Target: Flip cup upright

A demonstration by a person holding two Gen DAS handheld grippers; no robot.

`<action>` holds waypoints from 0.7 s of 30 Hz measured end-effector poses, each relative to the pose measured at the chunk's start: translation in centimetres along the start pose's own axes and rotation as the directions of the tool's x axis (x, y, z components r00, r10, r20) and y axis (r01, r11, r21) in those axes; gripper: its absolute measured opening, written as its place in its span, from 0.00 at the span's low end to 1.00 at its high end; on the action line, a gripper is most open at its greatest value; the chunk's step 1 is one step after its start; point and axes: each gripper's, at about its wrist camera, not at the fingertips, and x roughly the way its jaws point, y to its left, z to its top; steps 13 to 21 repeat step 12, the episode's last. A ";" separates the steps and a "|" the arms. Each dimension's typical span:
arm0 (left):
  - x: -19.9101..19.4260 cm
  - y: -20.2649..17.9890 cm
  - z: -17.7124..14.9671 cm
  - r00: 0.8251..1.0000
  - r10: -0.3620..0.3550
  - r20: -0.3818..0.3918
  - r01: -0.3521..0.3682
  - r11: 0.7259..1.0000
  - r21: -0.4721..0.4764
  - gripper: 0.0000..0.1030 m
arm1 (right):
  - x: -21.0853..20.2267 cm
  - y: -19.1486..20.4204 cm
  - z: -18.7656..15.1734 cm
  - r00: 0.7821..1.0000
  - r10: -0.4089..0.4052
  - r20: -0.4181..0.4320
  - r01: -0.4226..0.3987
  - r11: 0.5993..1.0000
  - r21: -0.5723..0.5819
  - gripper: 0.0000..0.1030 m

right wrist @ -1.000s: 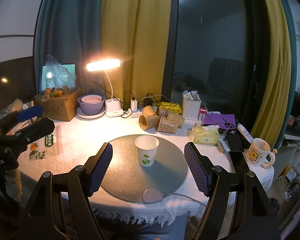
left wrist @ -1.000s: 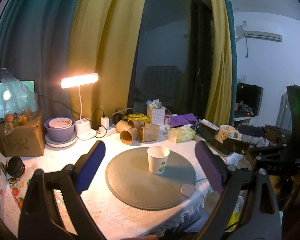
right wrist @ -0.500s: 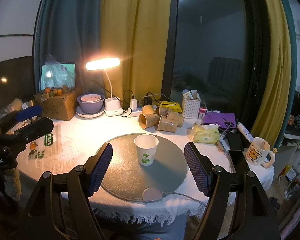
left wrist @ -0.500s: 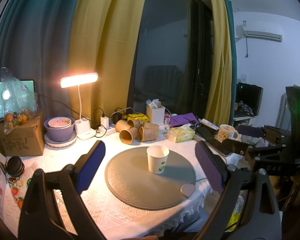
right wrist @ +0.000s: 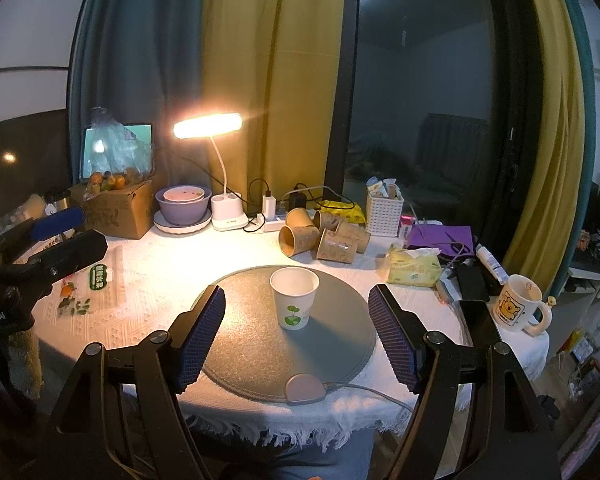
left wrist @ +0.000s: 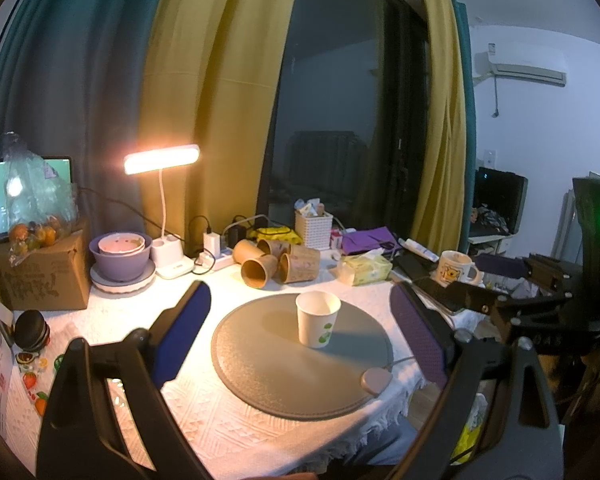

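A white paper cup [left wrist: 317, 319] with a green leaf print stands upright, mouth up, on a round grey mat [left wrist: 260, 364]. It also shows in the right wrist view [right wrist: 294, 298] on the same mat [right wrist: 240, 344]. My left gripper [left wrist: 300, 336] is open and empty, held back from the cup near the table's front. My right gripper [right wrist: 296, 330] is open and empty, with the cup between and beyond its fingertips. The left gripper also shows at the left edge of the right wrist view [right wrist: 56, 236].
Several brown paper cups [right wrist: 320, 236] lie on their sides behind the mat. A lit desk lamp [right wrist: 210, 128], purple bowl [right wrist: 184, 204], cardboard box [right wrist: 116, 212], white basket [right wrist: 384, 212], tissue pack [right wrist: 412, 268] and mug [right wrist: 518, 306] ring the table. A small controller [right wrist: 306, 390] sits at the mat's front edge.
Both grippers stay open and nearly still; the views shift only slightly. The cup has not moved.
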 end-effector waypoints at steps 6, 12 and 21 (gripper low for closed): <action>0.0 -0.1 0.0 1.000 -0.001 -0.002 0.001 1.000 0.000 0.89 | 0.0 0.0 0.0 1.000 -0.001 0.000 0.001 1.000 0.000 0.75; -0.5 -0.1 -0.1 0.999 -0.026 0.036 0.026 1.000 -0.004 0.89 | 0.0 0.1 0.1 1.000 -0.001 -0.001 0.001 1.000 0.000 0.75; -0.5 -0.1 -0.1 0.999 -0.026 0.036 0.026 1.000 -0.004 0.89 | 0.0 0.1 0.1 1.000 -0.001 -0.001 0.001 1.000 0.000 0.75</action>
